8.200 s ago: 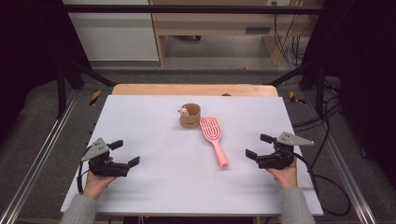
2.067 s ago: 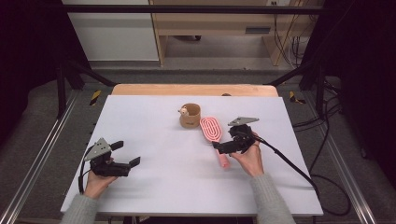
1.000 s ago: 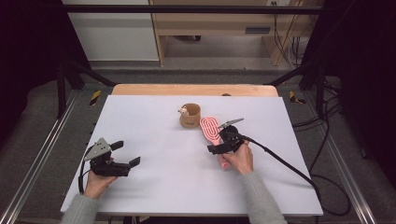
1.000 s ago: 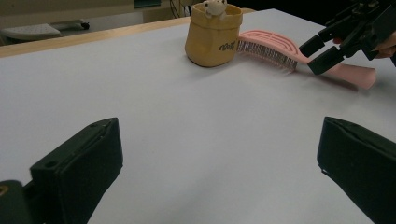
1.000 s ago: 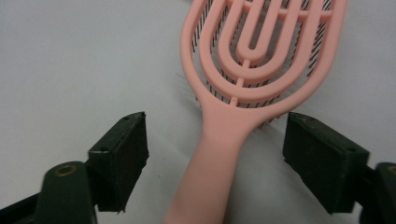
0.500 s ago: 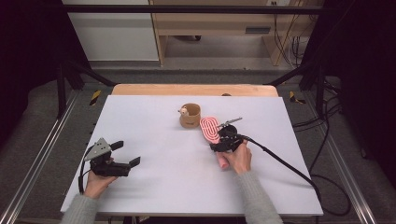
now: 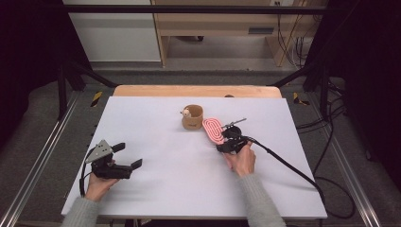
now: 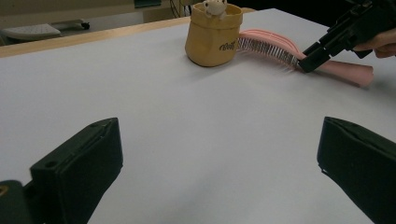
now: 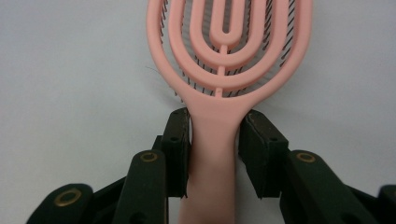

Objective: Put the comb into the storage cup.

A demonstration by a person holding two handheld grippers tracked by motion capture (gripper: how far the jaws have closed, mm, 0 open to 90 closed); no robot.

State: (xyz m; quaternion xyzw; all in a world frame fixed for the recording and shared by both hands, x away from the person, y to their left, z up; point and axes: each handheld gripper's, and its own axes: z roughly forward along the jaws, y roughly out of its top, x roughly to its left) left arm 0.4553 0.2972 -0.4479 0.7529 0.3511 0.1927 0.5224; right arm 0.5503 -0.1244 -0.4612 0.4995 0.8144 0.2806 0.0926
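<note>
Pink hairbrush [image 9: 219, 88] lies on the white desk [image 7: 156, 189], bristles down, its head just beside a tan cup [image 7: 192, 117] w/ a small figure in it; touching or not is hard to tell from the high view. Right gripper [image 9: 215, 140] has its fingers [image 9: 180, 140] either side of the handle at the neck. The fingers have just been closing; left one looks in contact, right one prob. pressing too. Left gripper [image 7: 124, 158] rests well apart near the desk's front left, fingers wide, nothing between them.
</note>
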